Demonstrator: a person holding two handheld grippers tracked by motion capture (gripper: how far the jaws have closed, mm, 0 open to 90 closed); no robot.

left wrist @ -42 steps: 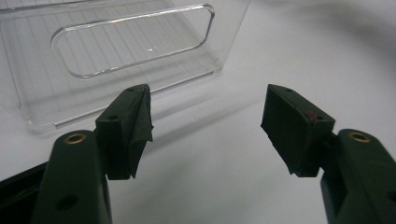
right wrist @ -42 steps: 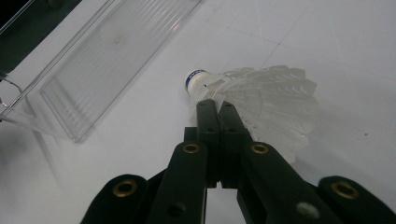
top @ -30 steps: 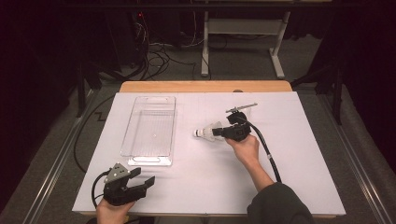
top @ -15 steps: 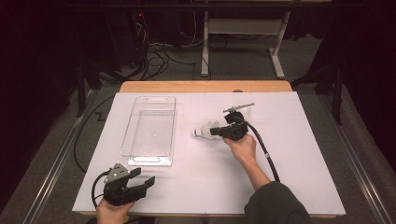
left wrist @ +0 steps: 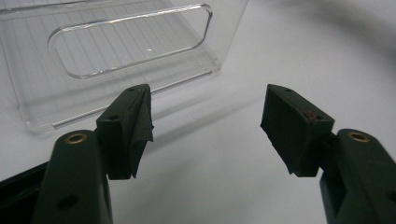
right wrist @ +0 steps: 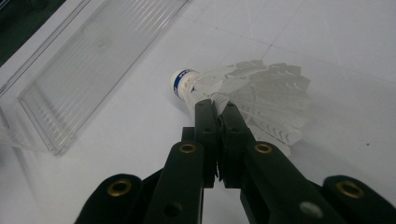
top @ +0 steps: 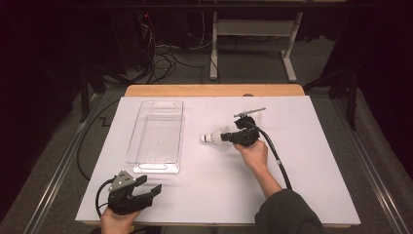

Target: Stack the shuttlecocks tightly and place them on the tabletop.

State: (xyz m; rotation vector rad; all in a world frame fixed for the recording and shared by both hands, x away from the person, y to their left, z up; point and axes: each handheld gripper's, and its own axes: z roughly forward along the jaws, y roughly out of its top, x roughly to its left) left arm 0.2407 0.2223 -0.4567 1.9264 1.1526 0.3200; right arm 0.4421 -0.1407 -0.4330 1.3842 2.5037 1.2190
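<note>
A white feather shuttlecock [top: 214, 137] lies near the middle of the white table, its cork tip pointing left toward the clear tray [top: 146, 105]. My right gripper [top: 228, 136] is shut on the shuttlecock's [right wrist: 252, 88] feather skirt, its two jaws [right wrist: 215, 105] pinched together just behind the blue-banded cork. My left gripper [top: 149, 184] sits at the front left of the table, open, with nothing between its jaws [left wrist: 208, 116]. It faces the near end wall of the clear tray [left wrist: 224, 37], a short way off from it.
The clear plastic tray [right wrist: 42, 140] has nothing in it and lies lengthwise left of centre. A black cable [top: 272, 151] trails from the right gripper toward the front edge. White sheet [top: 316, 146] covers the table; a wooden edge [top: 214, 90] shows at the back.
</note>
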